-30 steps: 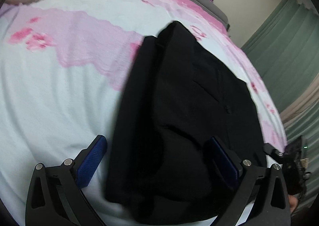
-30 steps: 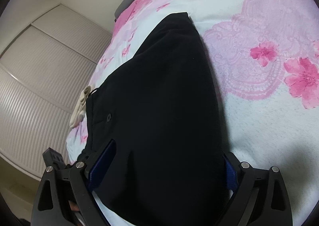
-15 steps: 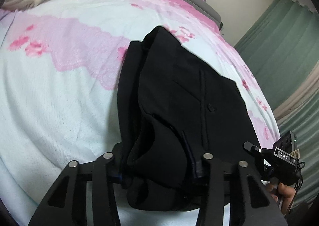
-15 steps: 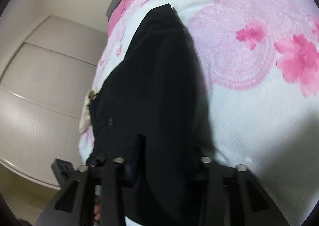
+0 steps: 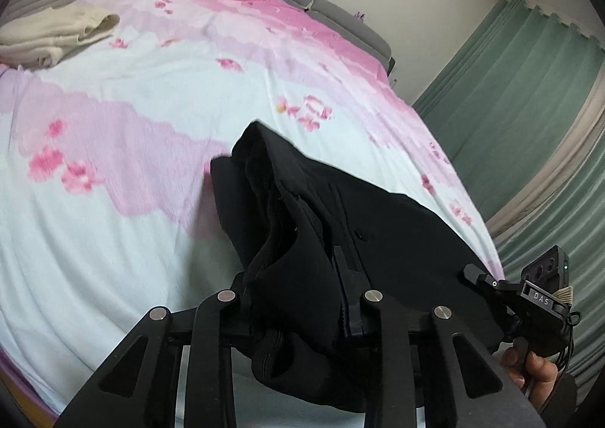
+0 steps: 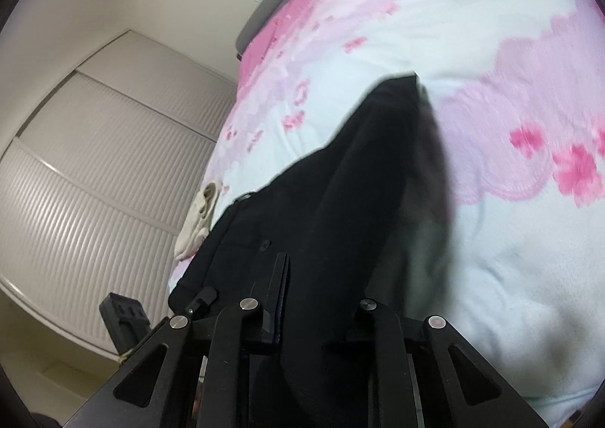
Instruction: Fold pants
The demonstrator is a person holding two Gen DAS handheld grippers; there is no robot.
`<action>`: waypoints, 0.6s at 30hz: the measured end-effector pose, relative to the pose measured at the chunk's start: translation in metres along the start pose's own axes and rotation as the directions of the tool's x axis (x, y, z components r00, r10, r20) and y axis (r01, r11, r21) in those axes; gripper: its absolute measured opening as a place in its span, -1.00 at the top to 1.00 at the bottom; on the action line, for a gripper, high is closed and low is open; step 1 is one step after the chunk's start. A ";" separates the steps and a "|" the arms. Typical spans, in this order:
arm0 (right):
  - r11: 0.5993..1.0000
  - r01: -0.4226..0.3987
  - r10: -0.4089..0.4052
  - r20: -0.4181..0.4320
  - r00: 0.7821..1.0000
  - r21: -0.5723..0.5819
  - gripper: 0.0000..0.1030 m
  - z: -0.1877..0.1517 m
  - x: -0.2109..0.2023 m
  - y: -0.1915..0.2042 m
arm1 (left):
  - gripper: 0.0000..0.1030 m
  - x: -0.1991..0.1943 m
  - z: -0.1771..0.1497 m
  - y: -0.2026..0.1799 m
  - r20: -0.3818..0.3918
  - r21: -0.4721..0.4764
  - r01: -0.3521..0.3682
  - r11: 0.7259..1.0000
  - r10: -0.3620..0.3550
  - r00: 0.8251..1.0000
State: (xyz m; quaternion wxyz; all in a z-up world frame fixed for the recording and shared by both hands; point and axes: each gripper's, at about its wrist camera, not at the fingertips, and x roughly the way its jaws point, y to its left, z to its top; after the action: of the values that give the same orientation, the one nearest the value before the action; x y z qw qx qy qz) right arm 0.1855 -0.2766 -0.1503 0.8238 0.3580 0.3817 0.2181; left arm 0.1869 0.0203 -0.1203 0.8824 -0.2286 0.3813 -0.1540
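The black pants (image 5: 340,224) are folded into a thick bundle and lifted off the pink-and-white floral bedspread (image 5: 124,178). My left gripper (image 5: 298,299) is shut on the bundle's near edge, with cloth bunched between its fingers. In the right wrist view the pants (image 6: 340,182) hang forward, their far corner just above the bedspread (image 6: 510,258). My right gripper (image 6: 321,295) is shut on the near edge too. The right gripper also shows at the left wrist view's right edge (image 5: 537,292).
A folded cream garment (image 5: 53,31) lies at the bed's far left corner, also seen in the right wrist view (image 6: 198,218). A grey headboard (image 5: 302,0) and green curtains (image 5: 529,118) bound the bed. White slatted wardrobe doors (image 6: 94,182) stand beside it.
Both grippers went from open around the pants' near edge to shut on it. They have since lifted the bundle, and its far end has pulled up off the bedspread.
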 end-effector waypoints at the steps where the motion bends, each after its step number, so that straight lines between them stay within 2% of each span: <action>1: 1.000 -0.006 0.007 0.008 1.000 -0.014 0.62 0.002 -0.003 0.008 | 0.43 -0.005 0.005 0.000 0.006 -0.003 0.010 1.000 -0.010 1.000; 6: 0.994 -0.031 0.035 0.037 0.999 -0.103 0.62 0.016 -0.013 0.055 | 0.43 -0.033 0.024 0.004 0.041 0.017 0.033 0.999 -0.034 0.999; 10: 0.986 -0.057 0.065 0.048 0.997 -0.159 0.62 0.030 -0.009 0.088 | 0.44 -0.055 0.056 0.014 0.075 0.027 0.027 0.999 -0.029 0.997; 14: 0.977 -0.089 0.098 0.040 0.994 -0.196 0.62 0.043 0.022 0.130 | 0.44 -0.081 0.088 0.035 0.106 0.036 0.006 0.999 -0.010 0.994; 18: 0.959 -0.133 0.140 0.010 0.990 -0.251 0.62 0.058 0.065 0.177 | 0.43 -0.111 0.126 0.074 0.148 0.028 -0.023 0.999 0.019 0.989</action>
State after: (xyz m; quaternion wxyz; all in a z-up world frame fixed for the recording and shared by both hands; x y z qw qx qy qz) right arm 0.2555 -0.1451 -0.0213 0.8504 0.2801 0.3140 0.3158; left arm 0.2147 0.1684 -0.0157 0.9131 -0.2224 0.3149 -0.1329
